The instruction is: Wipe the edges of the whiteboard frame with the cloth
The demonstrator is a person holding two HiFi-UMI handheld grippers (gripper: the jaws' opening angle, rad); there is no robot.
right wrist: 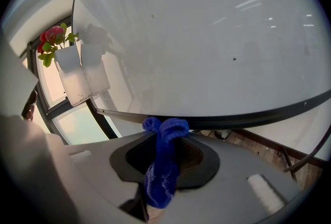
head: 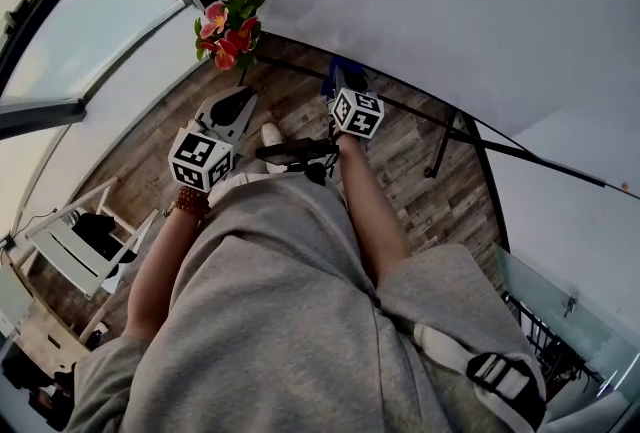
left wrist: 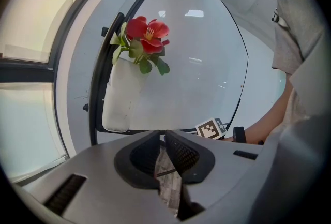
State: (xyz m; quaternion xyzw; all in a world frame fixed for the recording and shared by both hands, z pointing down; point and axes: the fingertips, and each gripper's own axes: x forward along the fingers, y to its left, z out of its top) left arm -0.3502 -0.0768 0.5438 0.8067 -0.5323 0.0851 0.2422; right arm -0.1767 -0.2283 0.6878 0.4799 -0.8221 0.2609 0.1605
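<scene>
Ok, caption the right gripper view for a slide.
Right gripper clamps a blue cloth near the dark whiteboard frame.

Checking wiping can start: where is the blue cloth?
Right gripper view: the blue cloth is clamped in the right gripper, just beneath the dark lower edge of the whiteboard frame.

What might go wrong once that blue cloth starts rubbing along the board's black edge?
Two risks, I think. Only a small tuft of the blue cloth sticks out past the jaws of the right gripper, so hard plastic might scrape the whiteboard frame instead of wiping it. And the flower holder sits at the board's edge, so a sweep that far could knock it.
</scene>
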